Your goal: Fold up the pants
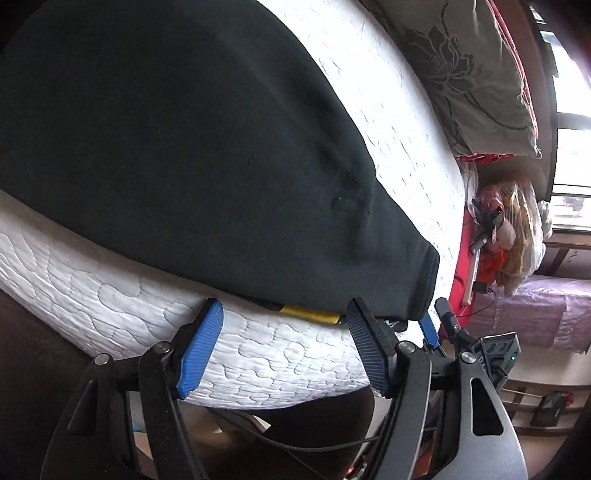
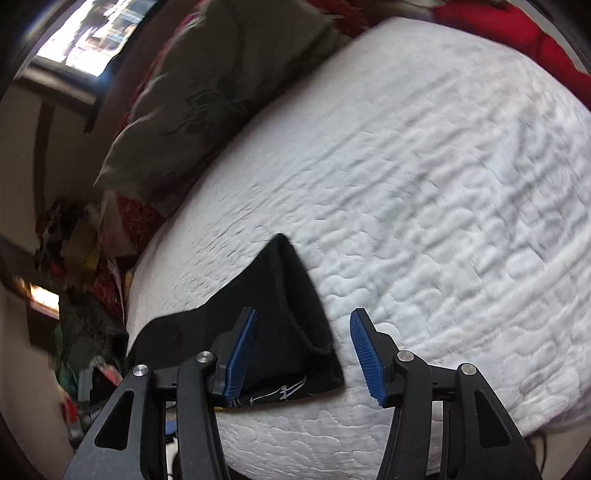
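Observation:
Dark pants (image 1: 177, 155) lie spread on a white quilted mattress (image 1: 258, 362), their cuffed end toward the right, with a yellow strip (image 1: 310, 314) showing under the near edge. My left gripper (image 1: 284, 317) is open and empty just below that near edge. In the right wrist view a corner of the pants (image 2: 291, 321) with white print lies on the mattress (image 2: 443, 203). My right gripper (image 2: 303, 325) is open and empty, its left pad (image 2: 242, 354) over the cloth. The right gripper's tips (image 1: 439, 321) also show in the left wrist view.
A grey flowered pillow (image 1: 480, 74) lies at the head of the bed, also in the right wrist view (image 2: 207, 92). A red cover (image 2: 535, 33) lies at the far side. Clutter and a bag (image 1: 506, 236) sit beside the bed near a lilac-covered surface (image 1: 535, 310).

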`<state>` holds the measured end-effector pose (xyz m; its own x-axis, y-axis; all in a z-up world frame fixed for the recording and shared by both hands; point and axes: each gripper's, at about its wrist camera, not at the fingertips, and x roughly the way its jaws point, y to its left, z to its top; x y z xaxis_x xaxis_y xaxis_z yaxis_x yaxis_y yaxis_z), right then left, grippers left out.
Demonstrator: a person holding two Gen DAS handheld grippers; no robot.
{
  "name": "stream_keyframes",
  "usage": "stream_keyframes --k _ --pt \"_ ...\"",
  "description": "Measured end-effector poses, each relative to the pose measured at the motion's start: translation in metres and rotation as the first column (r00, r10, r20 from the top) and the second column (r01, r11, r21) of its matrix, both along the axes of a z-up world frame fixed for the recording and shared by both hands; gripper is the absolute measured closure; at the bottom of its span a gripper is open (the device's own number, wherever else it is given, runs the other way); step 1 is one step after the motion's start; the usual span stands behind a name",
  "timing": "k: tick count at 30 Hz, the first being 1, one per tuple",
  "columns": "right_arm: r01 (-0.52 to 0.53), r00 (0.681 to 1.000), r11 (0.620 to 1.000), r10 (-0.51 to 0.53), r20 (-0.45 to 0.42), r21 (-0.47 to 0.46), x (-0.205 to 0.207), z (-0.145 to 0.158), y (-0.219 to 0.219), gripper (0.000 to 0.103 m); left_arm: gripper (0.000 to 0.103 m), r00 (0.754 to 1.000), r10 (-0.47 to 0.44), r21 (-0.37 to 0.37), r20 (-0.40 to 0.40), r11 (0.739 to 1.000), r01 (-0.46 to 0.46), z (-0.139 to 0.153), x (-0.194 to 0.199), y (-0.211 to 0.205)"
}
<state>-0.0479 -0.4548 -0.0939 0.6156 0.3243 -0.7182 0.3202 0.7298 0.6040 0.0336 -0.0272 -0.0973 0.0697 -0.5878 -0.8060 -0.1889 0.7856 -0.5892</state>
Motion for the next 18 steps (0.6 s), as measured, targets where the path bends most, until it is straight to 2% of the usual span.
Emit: stream_keyframes --k 3,4,6,7,8,10,12,14,16,18 --pt "-0.052 0.998 0.997 0.05 -0.042 -0.05 0.008 -0.001 0.009 0.06 0.034 1.0 0.024 -0.003 -0.008 1.0 -0.024 -0.002 0.004 0.003" --pt "-0.054 0.998 0.997 0.051 -0.046 -0.063 0.01 -0.001 0.011 0.069 0.035 1.0 0.028 0.004 -0.004 1.0 -0.028 -0.002 0.006 0.002" --pt "-0.066 0.997 0.993 0.06 -0.055 -0.096 0.012 -0.001 0.014 0.087 0.052 1.0 0.028 0.047 0.007 0.998 -0.028 0.0 0.01 0.002" --pt "-0.07 0.996 0.991 0.064 -0.059 -0.11 0.013 0.0 0.014 0.099 0.073 1.0 0.025 0.068 0.011 0.997 -0.026 0.001 0.011 0.002" --pt "-0.076 0.996 0.992 0.07 -0.06 -0.102 0.013 0.002 0.014 0.099 0.086 1.0 0.018 0.085 0.011 0.996 -0.019 0.002 0.011 0.002" --pt "-0.074 0.996 0.995 0.071 -0.047 -0.065 0.01 0.009 0.013 0.099 0.092 1.0 0.031 0.07 0.001 0.997 -0.031 0.004 0.009 0.008" --pt "-0.093 0.996 0.995 0.093 -0.019 -0.028 0.003 0.019 0.013 0.1 0.093 0.999 0.052 0.03 -0.011 0.998 -0.052 0.005 0.003 0.016" --pt "-0.114 0.994 0.993 0.114 -0.002 -0.008 -0.005 0.024 0.014 0.1 0.093 0.998 0.059 0.03 -0.009 0.998 -0.059 0.002 0.0 0.023" --pt "-0.127 0.992 0.992 0.127 -0.017 -0.004 -0.009 0.02 0.015 0.1 0.093 0.997 0.064 0.039 -0.045 0.997 -0.062 -0.01 0.0 0.028" --pt "-0.121 0.991 0.993 0.12 -0.064 -0.011 -0.01 0.006 0.015 0.1 0.093 0.994 0.078 0.016 -0.078 0.997 -0.077 -0.019 -0.001 0.033"
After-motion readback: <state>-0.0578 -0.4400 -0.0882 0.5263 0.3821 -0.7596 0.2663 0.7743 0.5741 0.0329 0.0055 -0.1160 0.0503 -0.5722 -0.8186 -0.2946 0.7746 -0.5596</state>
